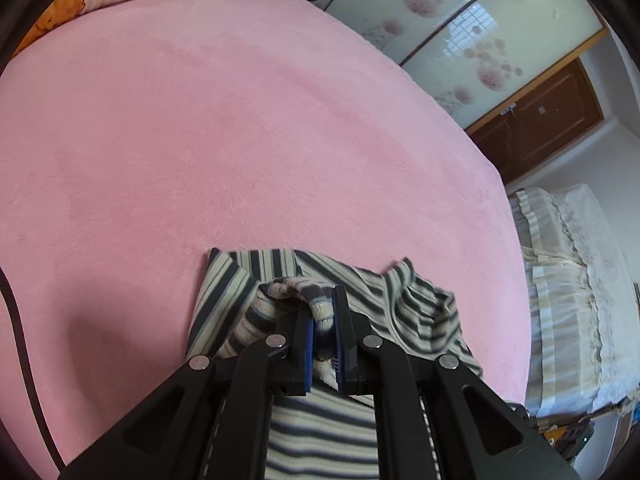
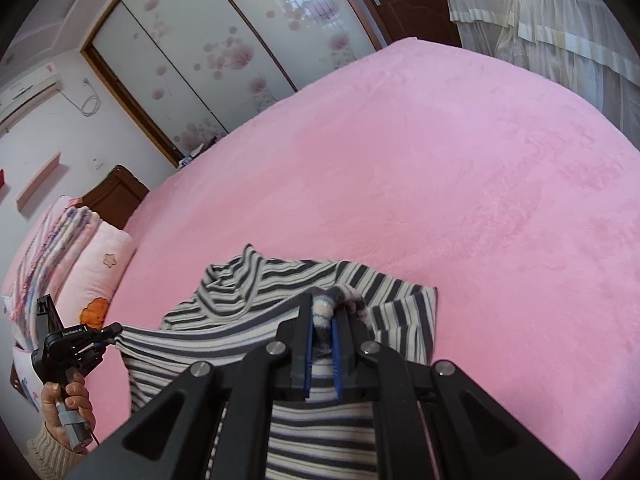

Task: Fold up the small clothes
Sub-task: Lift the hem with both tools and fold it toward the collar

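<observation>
Your pink bed point(image 1: 240, 140) carries the striped garment point(image 1: 420, 300), half lying on it near the close edge. Your left gripper point(image 1: 323, 320) and right gripper point(image 2: 323, 316) each pinch a bunched edge of it.

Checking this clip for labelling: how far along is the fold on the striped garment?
Done: the striped garment is on the pink bed, far part lying rumpled. In hand: the left gripper and right gripper are each shut on a bunched piece of it, near part lifted between them. Left: no neat fold visible yet; the lifted part needs laying over and flattening.
</observation>
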A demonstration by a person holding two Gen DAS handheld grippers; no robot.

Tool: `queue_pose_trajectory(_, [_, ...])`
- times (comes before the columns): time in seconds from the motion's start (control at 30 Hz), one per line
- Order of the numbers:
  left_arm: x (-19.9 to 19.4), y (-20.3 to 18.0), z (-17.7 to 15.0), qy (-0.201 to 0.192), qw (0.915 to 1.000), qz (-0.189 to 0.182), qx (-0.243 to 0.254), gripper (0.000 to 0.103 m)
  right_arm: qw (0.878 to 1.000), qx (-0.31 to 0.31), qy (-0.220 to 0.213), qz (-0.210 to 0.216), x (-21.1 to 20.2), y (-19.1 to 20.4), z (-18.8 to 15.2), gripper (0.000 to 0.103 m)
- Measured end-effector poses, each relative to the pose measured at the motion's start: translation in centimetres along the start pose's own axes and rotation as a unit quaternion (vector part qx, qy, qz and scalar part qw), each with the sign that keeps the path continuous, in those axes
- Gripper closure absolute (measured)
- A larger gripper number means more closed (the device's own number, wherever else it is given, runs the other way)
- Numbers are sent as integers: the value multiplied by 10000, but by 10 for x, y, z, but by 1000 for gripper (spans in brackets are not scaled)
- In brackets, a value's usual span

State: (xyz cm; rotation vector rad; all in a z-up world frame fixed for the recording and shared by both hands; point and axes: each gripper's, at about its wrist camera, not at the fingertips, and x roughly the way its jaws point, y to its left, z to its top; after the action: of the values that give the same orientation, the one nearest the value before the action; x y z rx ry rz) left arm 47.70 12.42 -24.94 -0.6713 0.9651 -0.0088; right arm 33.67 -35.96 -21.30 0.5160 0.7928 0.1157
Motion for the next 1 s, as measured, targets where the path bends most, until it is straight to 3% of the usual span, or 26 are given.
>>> queue_pose_trajectory(0.53, [70,-5,16,18,9998,73,-195,97,9990,412,66,-169,56,-22,19,96])
queue_pose_trajectory(0.9, [104,-1,18,264,9988,132,-385,96,9971,632,300,-285,84,-27,26,96])
queue_pose_trajectory(1.0, [109,0,20,396,9979,18,-521,83,9961,696,456,-302,91,-28,29,94])
